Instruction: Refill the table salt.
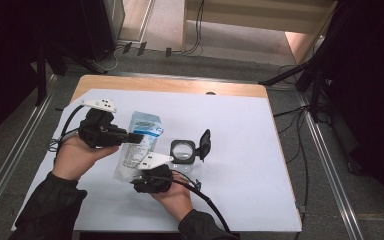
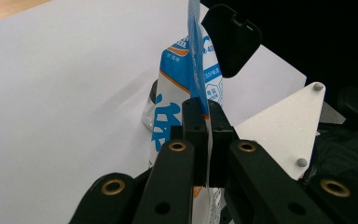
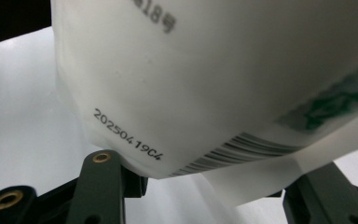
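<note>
Pouch, white and blue, held above the white sheet. Left gripper pinches its edge seam (jaws pressed together on it). Right gripper: jaws spread either side of its bottom, grip indeterminate. Open jar beside.

light: bright, even overhead | surroundings: dark | close pouch soft-focused (print blurred)

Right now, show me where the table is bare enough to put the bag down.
Bare white sheet runs right of the open-lidded jar to the table's right edge, and along the far side beyond the bag. It is crowded at front left, where the left gripper, right gripper and jar cluster.
</note>
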